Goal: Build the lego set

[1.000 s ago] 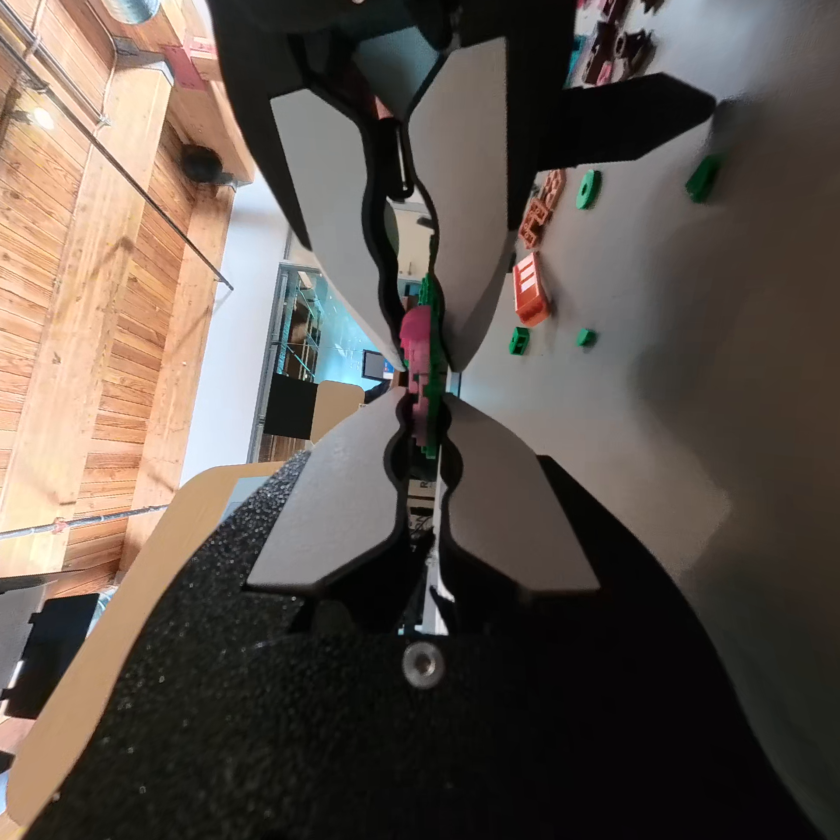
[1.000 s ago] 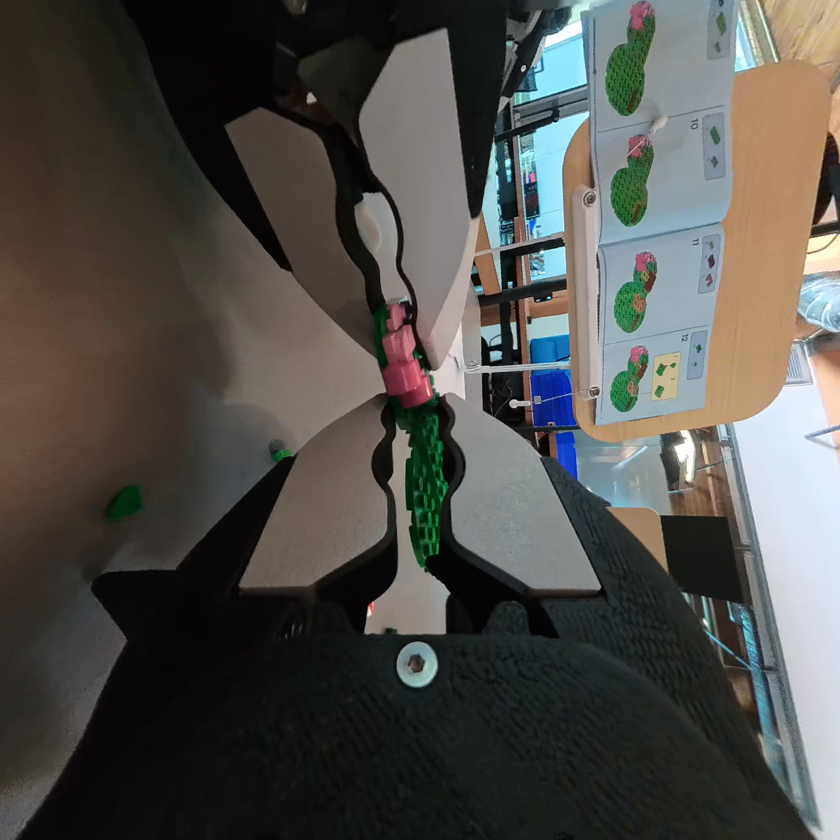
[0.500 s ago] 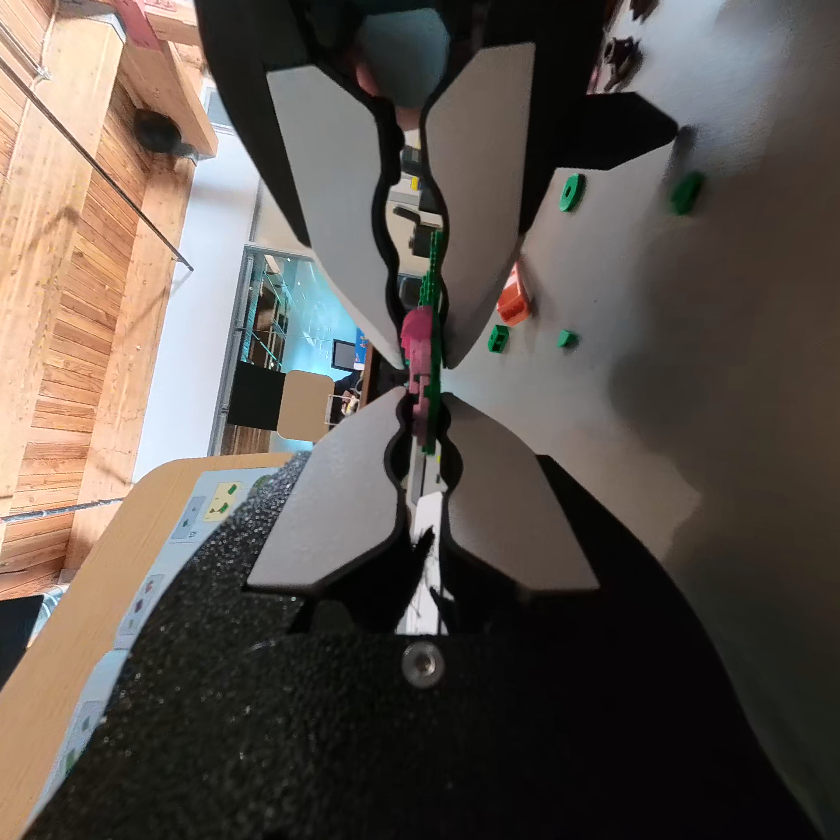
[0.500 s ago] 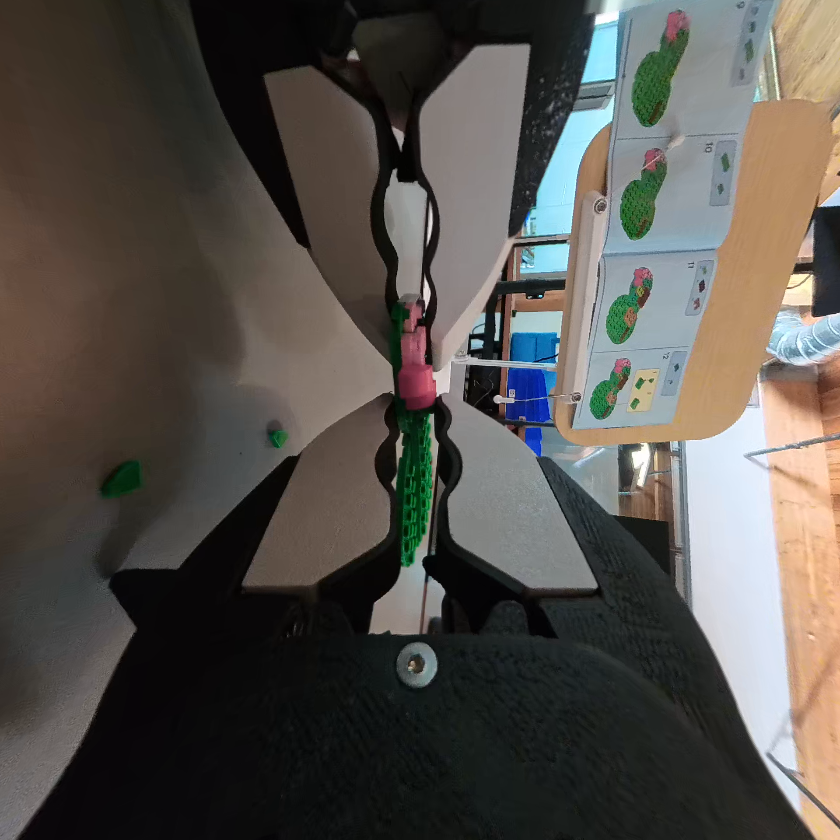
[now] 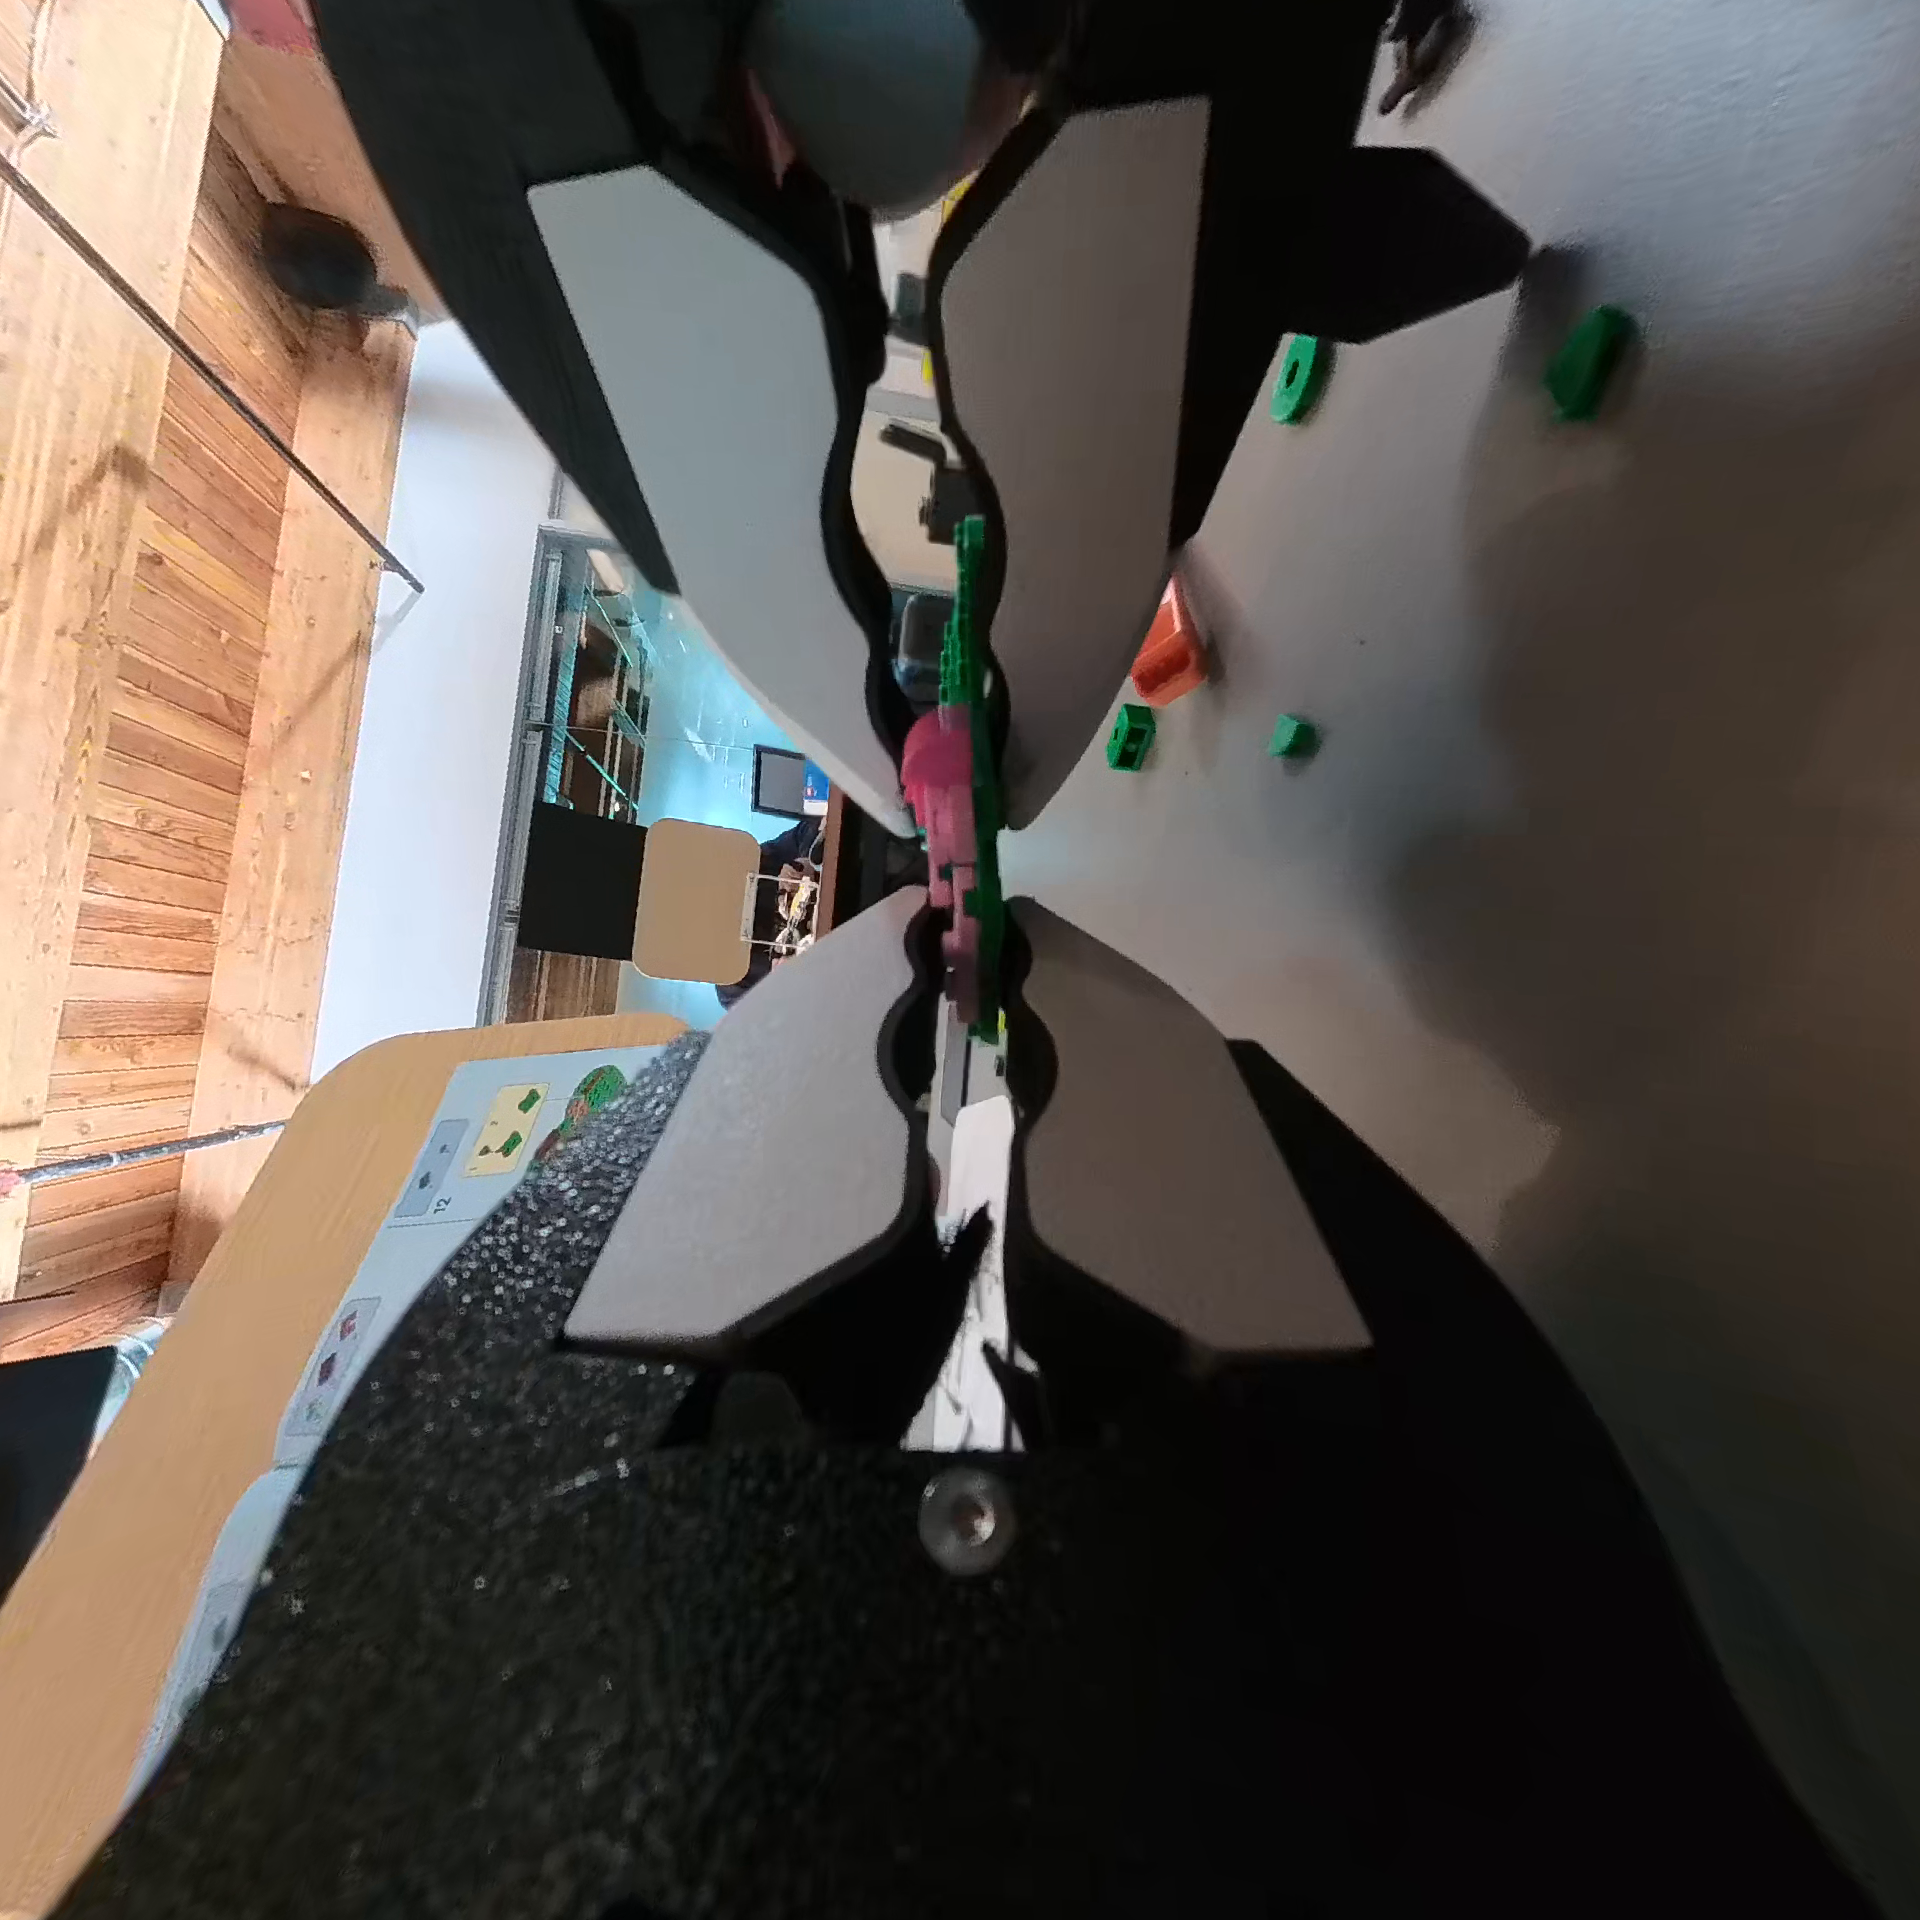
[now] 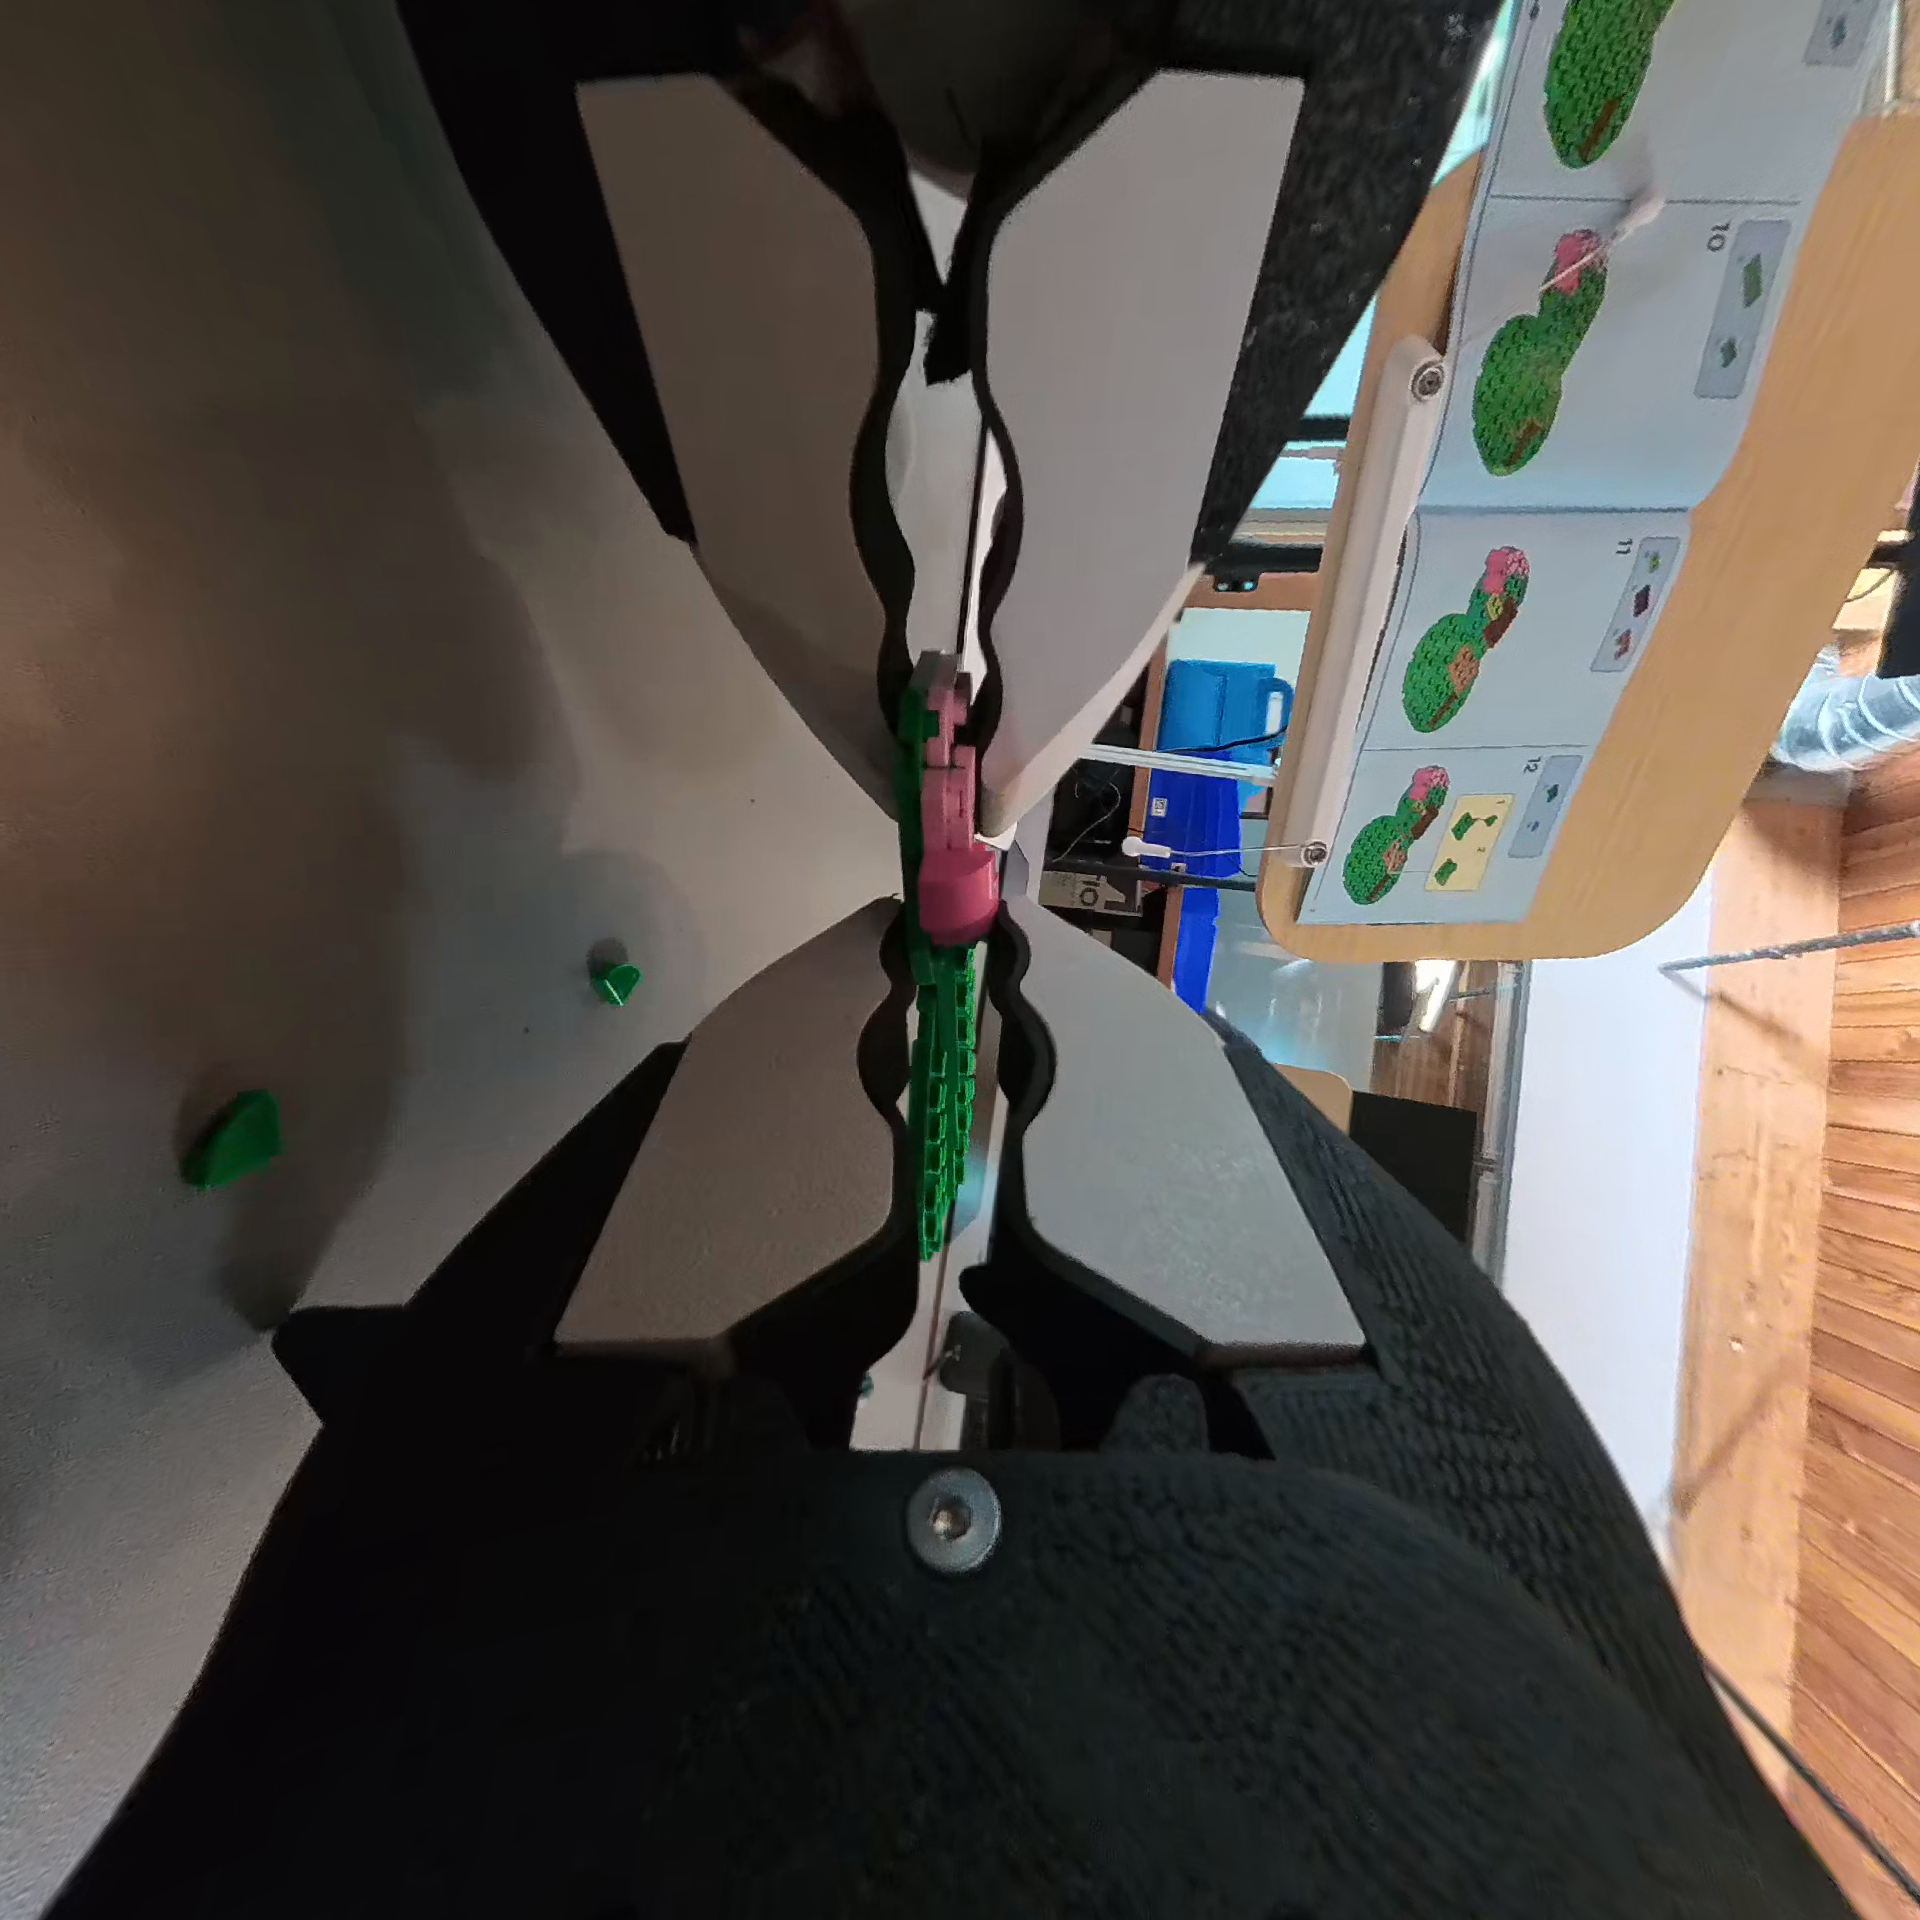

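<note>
- Wooden plank walls [image 5: 156,644] frame the room behind a pale grey table [image 5: 1558,935], and both cameras are rolled on their sides.
- Left gripper [image 5: 961,914] comes up from the bottom of its own view, jaws drawn nearly together on the pink end of the lego model [image 5: 961,831].
- Facing it, the right gripper [image 6: 951,935] is also closed down narrow, clamping the green studded plate of the same model [image 6: 940,1101].
- So the model hangs edge-on between the two tools, tip to tip, above the table; pink bricks [image 6: 951,852] sit in the middle, green plate running out to either side.
- Loose parts lie on the table near the left gripper: an orange brick [image 5: 1169,655], a green ring [image 5: 1297,379], a green block [image 5: 1584,362] and two small green bricks [image 5: 1132,736].
- Right wrist view shows two more green pieces [image 6: 234,1138] on the table, well apart from the model.
- Instruction booklet [image 6: 1538,520] lies open on a rounded wooden board [image 6: 1787,582] beside the grippers.
</note>
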The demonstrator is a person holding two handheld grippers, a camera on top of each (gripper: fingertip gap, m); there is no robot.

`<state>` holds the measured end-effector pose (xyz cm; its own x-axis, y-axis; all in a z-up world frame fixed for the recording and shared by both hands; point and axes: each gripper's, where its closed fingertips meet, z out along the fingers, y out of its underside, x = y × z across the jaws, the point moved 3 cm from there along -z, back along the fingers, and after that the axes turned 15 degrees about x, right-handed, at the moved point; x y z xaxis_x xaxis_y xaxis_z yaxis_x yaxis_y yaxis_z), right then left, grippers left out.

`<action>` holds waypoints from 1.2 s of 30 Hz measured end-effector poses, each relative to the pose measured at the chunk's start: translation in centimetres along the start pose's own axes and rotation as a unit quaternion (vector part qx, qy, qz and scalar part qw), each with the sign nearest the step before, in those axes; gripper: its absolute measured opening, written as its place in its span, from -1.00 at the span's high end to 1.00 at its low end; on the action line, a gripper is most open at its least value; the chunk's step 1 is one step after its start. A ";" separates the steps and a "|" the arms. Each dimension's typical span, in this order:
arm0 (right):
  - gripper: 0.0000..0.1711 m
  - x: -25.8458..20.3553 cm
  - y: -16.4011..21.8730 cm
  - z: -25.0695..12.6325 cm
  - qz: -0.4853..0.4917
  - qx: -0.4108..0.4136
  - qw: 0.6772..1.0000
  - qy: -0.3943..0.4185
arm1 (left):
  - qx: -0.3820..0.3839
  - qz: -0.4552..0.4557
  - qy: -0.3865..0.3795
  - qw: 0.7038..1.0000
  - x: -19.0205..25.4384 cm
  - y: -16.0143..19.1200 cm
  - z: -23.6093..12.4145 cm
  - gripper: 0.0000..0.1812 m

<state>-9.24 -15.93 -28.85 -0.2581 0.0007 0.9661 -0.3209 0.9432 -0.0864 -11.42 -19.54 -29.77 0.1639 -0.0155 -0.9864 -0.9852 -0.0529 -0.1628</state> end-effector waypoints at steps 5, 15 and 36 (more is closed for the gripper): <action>0.86 0.2 -0.2 -0.1 0.007 0.010 1.000 0.011 | 0.007 -0.001 -0.010 1.000 -0.3 -0.1 -0.1 0.92; 0.67 1.0 -0.1 -0.7 0.036 0.036 0.998 0.029 | 0.031 -0.009 -0.018 0.999 -0.5 -0.6 -0.3 0.92; 0.61 -0.4 -0.5 -0.8 -0.006 0.037 0.999 -0.030 | 0.076 -0.089 0.010 0.993 -0.1 -1.7 -0.4 0.91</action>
<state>-8.26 -16.10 -29.05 -0.3081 -0.0330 0.9508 -0.3902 0.9158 -0.0946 -9.78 -19.81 -29.39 0.3360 -0.0387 -0.9411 -0.9363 0.0950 -0.3382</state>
